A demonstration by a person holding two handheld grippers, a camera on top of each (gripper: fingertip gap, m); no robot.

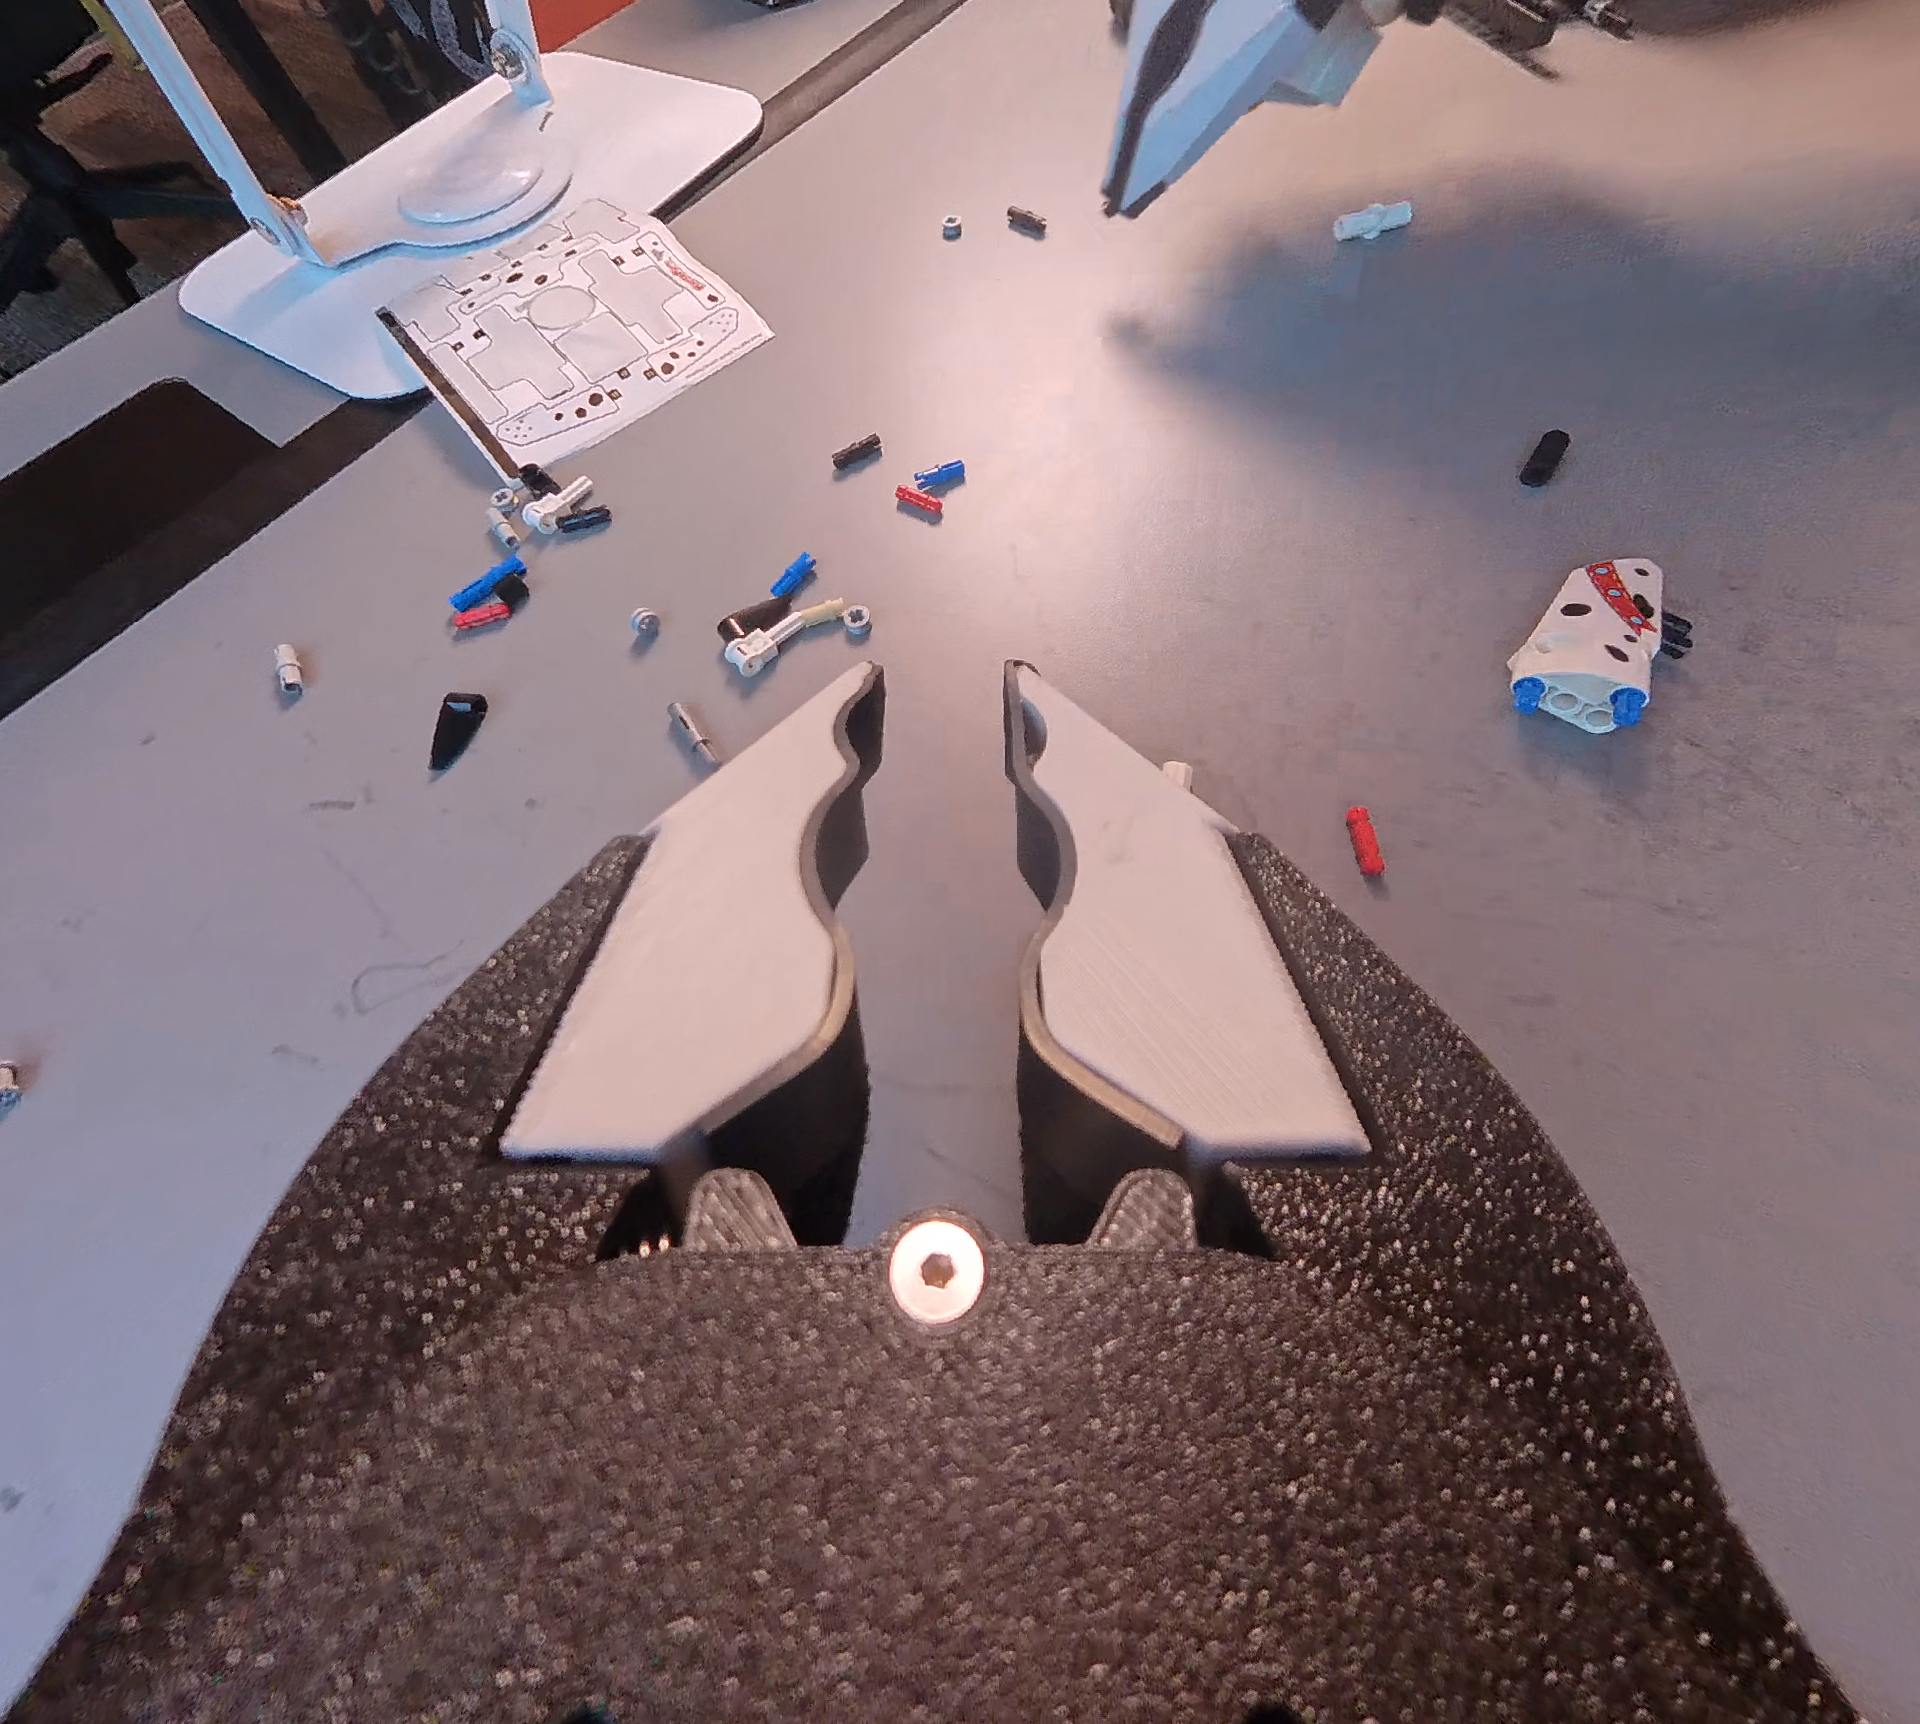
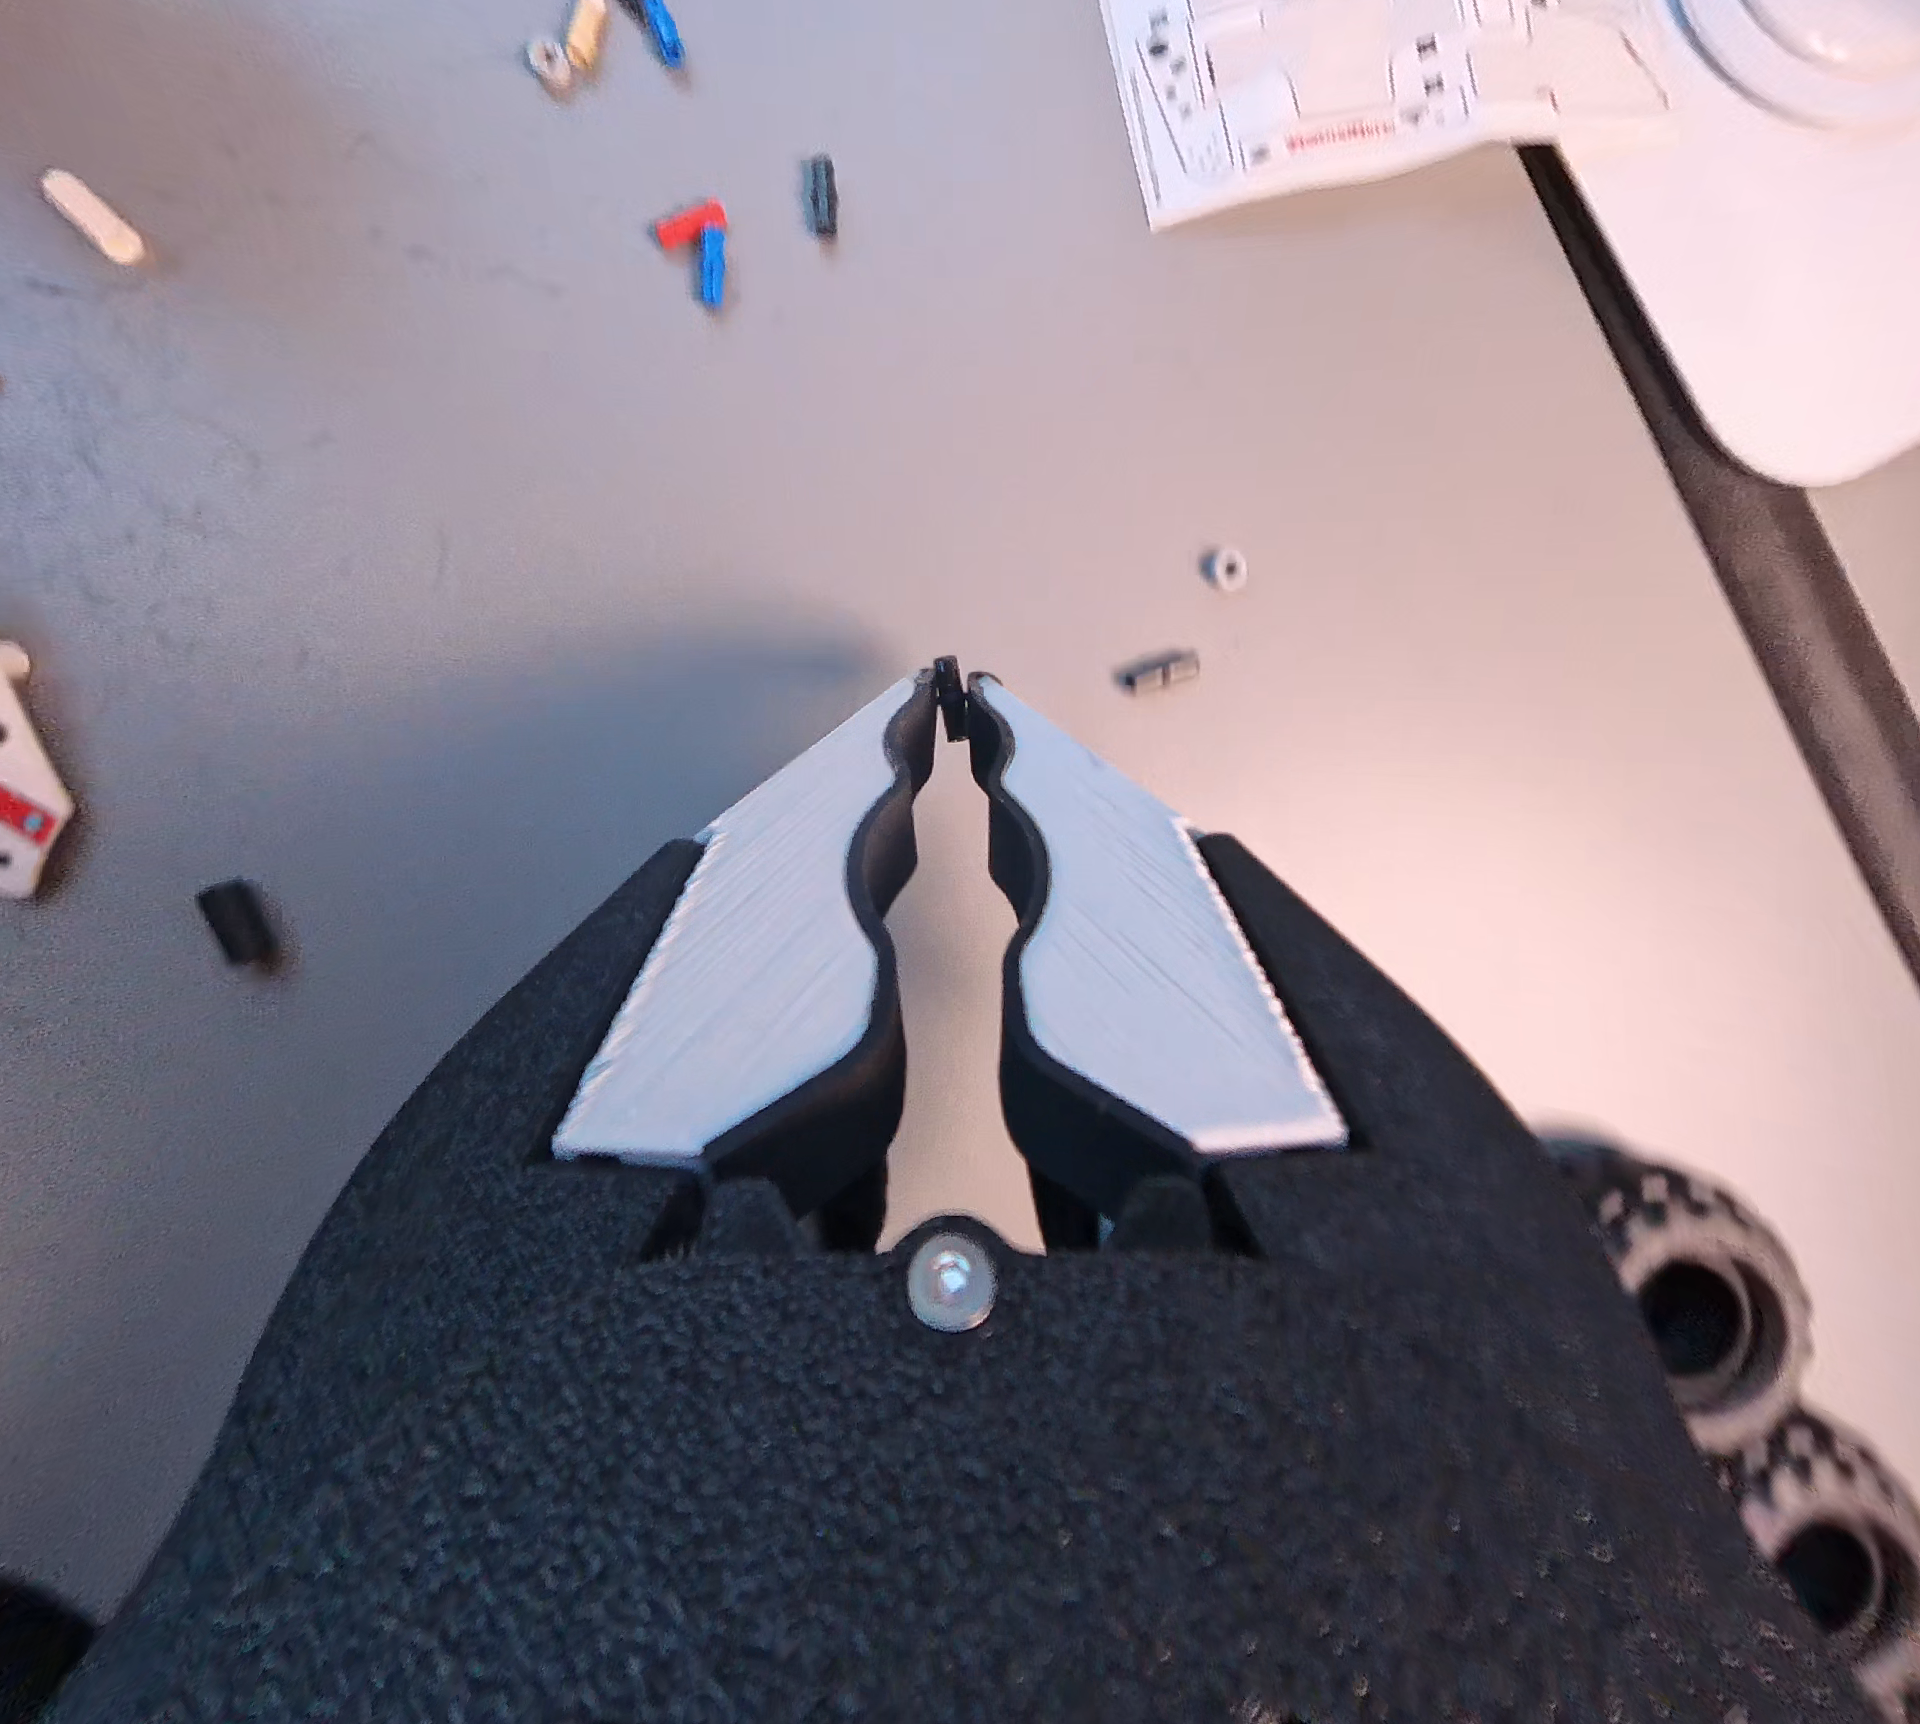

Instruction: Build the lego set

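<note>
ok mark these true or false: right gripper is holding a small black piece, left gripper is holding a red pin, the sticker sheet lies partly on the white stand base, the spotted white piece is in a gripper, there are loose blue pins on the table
1. The right gripper is shut on a small black piece. True.
2. The left gripper holds a red pin. False: it is open and empty; a red pin lies on the table.
3. The sticker sheet lies partly on the white stand base. True.
4. The spotted white piece is in a gripper. False: it lies on the table, apart from both.
5. Loose blue pins lie on the table. True.
</note>
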